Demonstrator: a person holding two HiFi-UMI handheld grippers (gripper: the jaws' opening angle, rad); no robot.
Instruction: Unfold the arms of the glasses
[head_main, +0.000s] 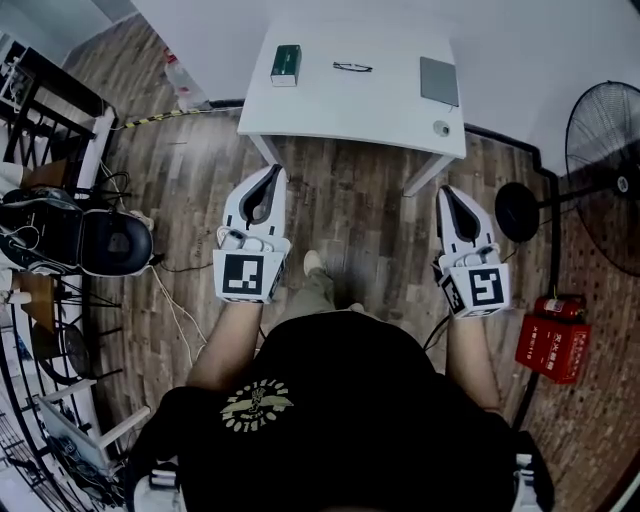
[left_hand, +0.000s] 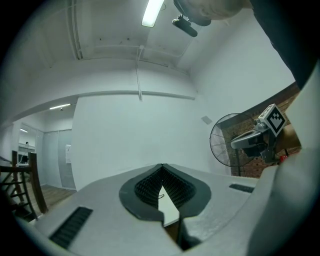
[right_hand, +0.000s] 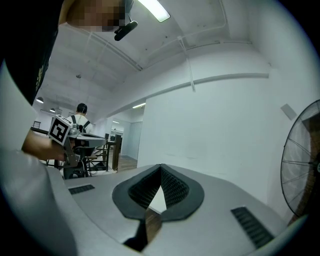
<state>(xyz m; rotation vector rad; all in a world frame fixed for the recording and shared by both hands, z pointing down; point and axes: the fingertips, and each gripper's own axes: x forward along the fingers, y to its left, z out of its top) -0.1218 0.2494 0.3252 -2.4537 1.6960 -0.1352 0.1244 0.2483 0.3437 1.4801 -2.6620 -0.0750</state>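
The glasses (head_main: 352, 67), thin and dark-framed, lie on the white table (head_main: 350, 110) at the far side of the head view; whether their arms are folded is too small to tell. Both grippers hover over the wooden floor, short of the table's near edge. My left gripper (head_main: 273, 172) points at the table's left part, its tips meeting and nothing between them. My right gripper (head_main: 446, 190) points toward the table's right leg, its tips also together and empty. In the left gripper view the pads (left_hand: 150, 187) frame a sliver of the table (left_hand: 169, 210).
On the table are a green box (head_main: 286, 64), a grey pad (head_main: 439, 80) and a small round object (head_main: 441, 127). A standing fan (head_main: 605, 180) and a red case (head_main: 553, 338) are at the right. A black chair (head_main: 90, 240) and racks stand at the left.
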